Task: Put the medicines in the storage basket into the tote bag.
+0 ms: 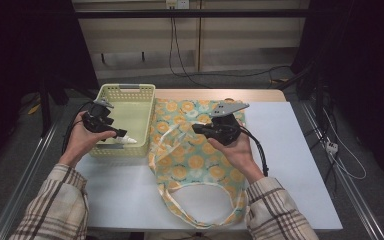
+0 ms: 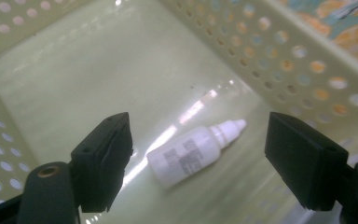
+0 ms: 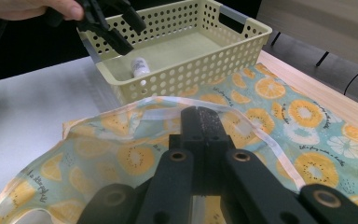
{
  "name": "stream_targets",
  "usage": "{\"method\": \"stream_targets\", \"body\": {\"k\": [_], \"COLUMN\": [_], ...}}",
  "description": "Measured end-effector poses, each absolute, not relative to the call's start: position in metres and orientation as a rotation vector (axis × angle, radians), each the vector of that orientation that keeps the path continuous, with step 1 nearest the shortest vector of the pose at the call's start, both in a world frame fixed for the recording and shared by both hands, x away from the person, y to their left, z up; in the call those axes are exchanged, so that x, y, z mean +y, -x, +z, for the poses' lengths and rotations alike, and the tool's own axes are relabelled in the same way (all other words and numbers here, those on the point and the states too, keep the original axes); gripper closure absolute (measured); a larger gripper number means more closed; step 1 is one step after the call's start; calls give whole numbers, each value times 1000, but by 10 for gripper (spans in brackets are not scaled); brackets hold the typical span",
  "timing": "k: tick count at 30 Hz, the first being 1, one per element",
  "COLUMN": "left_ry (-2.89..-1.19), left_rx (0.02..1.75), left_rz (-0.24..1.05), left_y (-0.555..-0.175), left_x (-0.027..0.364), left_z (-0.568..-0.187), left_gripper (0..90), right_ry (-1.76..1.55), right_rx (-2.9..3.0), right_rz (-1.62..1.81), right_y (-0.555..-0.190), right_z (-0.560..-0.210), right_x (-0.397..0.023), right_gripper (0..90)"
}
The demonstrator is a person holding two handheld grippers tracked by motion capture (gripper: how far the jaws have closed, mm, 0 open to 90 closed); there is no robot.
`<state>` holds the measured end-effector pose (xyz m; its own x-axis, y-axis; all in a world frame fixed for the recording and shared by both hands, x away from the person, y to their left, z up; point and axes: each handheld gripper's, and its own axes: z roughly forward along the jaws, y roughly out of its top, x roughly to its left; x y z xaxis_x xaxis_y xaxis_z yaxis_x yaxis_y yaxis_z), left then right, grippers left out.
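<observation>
A small white dropper bottle point(image 2: 191, 151) lies on its side on the floor of a pale yellow perforated basket point(image 1: 127, 87). My left gripper point(image 1: 120, 140) hangs over the basket's near end, open, its jaws wide on either side of the bottle point(image 1: 128, 141) and above it, not touching. In the right gripper view the left gripper point(image 3: 128, 30) and bottle point(image 3: 140, 66) show at the top. My right gripper point(image 1: 195, 127) is shut over a fruit-print tote bag point(image 1: 195, 160). Its white-trimmed edge point(image 3: 168, 99) rises to the shut gripper point(image 3: 200, 112), pinched there.
The basket sits at the white table's point(image 1: 290, 150) far left, touching the bag's left side. One bag handle loop point(image 1: 200, 220) lies near the front edge. A wooden strip point(image 1: 260, 95) runs along the far edge. Cables trail on the floor behind.
</observation>
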<state>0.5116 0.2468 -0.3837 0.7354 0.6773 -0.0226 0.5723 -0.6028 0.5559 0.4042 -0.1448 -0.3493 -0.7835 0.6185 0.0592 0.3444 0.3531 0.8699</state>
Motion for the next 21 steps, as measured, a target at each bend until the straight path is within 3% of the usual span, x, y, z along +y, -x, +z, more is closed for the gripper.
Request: {"method": "stream_targets", "body": {"k": [7, 11, 21], "left_ry": [-2508, -2524, -2696], "left_rx": [861, 854, 792], "left_rz": [223, 173, 74], "left_y": [-529, -536, -543], "left_x": [237, 232, 223], "left_z": [-395, -403, -418], "left_gripper": [290, 254, 277], "right_ry": [-857, -858, -859], "right_rx": [2342, 2349, 2357], "right_rz": [1401, 1390, 1390], "right_y": [-407, -407, -407], "right_z": [-351, -351, -352], "right_x": [-145, -146, -145], "right_gripper": [900, 900, 900]}}
